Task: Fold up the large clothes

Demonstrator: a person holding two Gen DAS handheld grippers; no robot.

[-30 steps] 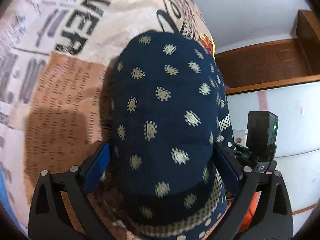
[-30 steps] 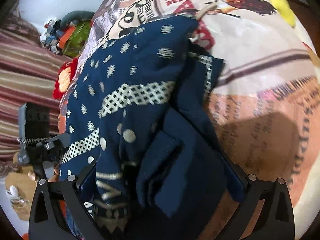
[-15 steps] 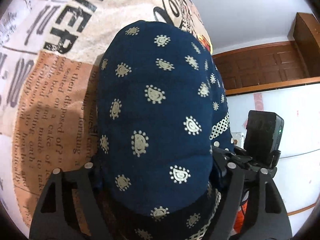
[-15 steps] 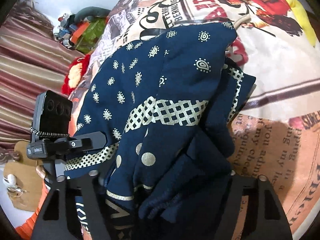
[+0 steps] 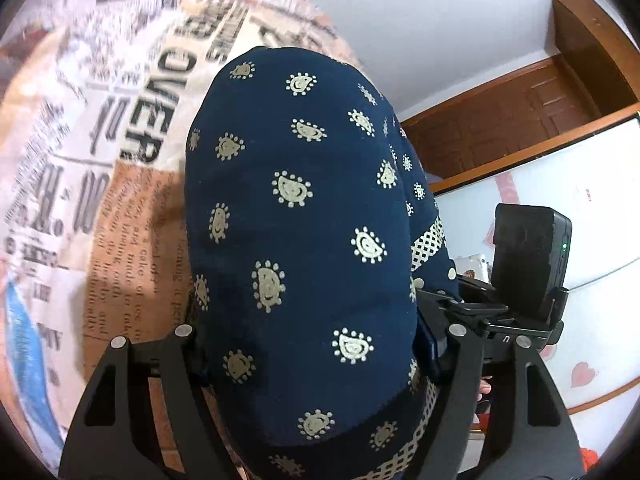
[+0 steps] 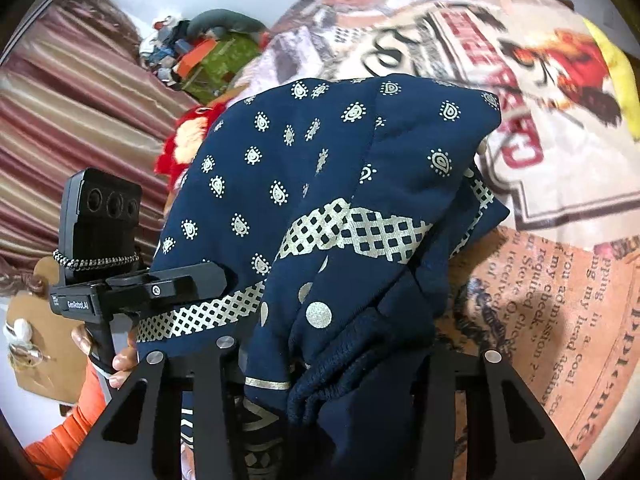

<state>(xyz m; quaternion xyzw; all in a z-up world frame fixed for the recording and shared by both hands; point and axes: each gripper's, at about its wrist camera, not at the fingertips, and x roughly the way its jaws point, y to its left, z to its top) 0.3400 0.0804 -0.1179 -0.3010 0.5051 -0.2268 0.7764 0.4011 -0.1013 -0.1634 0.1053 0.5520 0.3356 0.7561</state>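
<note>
A navy garment with cream paisley dots and a checked band is bunched and held up off the newspaper-print bedspread. My left gripper is shut on one side of it; the cloth hides the fingertips. My right gripper is shut on the other side of the same garment, with folds draped over its jaws. The left gripper body shows at the left of the right wrist view, pressed against the cloth.
The bedspread spreads below and to the right. A striped curtain and a pile of clutter lie behind. A wooden cabinet and a white panel stand to the right of the left view.
Both grippers have lifted the bunched garment higher off the bed and drawn it toward the cameras. The bedspread has dropped further away and looks blurred with motion.
</note>
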